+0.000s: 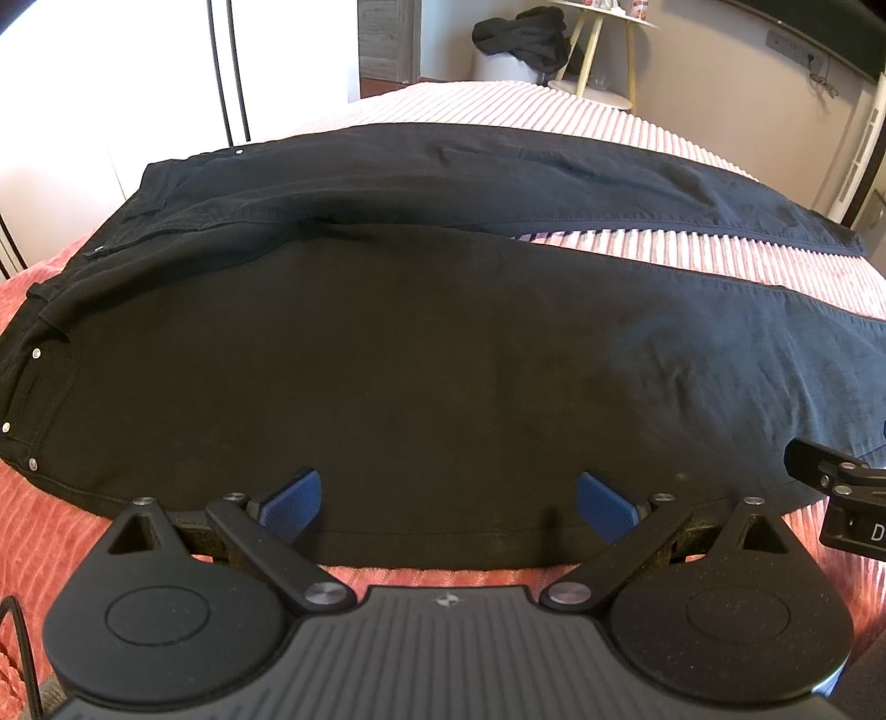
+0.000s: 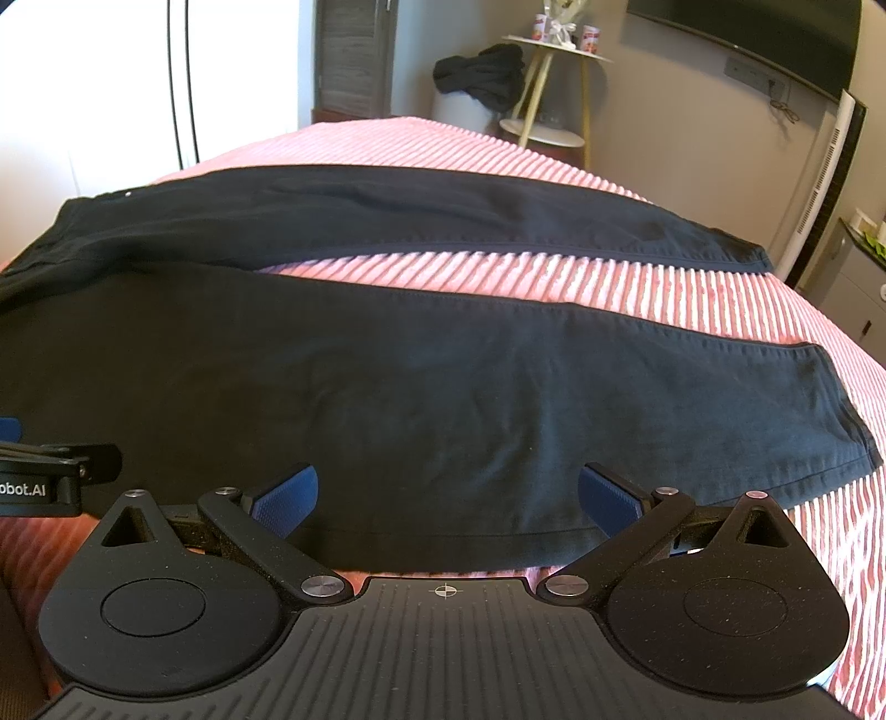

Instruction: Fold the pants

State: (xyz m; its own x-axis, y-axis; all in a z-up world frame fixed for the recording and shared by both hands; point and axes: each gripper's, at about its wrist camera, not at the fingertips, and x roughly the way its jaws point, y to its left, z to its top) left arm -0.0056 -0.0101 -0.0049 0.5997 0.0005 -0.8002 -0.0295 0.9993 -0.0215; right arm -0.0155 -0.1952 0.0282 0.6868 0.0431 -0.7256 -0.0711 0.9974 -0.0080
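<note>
A pair of black pants (image 1: 421,354) is laid flat across a bed covered with a pink ribbed blanket (image 1: 692,249). In the left wrist view the waistband, with its metal rivets, lies at the left edge of the frame, and the two legs run toward the right, parted by a wedge of blanket in the upper right. The nearer leg fills the middle of the frame; its near hem line runs across the lower centre.

The left gripper (image 1: 448,501) is seen at the bottom centre of its view with the jaws spread wide and nothing between them; its blue pads (image 1: 290,501) sit over the near edge of the pants. Whether the pads touch the cloth cannot be told. Part of the right gripper is seen at the right edge of that frame.

In the right wrist view the right gripper (image 2: 447,498) is likewise spread wide and holds nothing, set at the bottom centre over the near edge of the nearer leg. The cuff of that leg ends at the right of the frame, the far leg cuff at the upper right. The left gripper shows at the left edge.

In the background, upper centre, a dark bundle of clothes (image 2: 482,75) lies beside a small round side table (image 2: 559,50)
</note>
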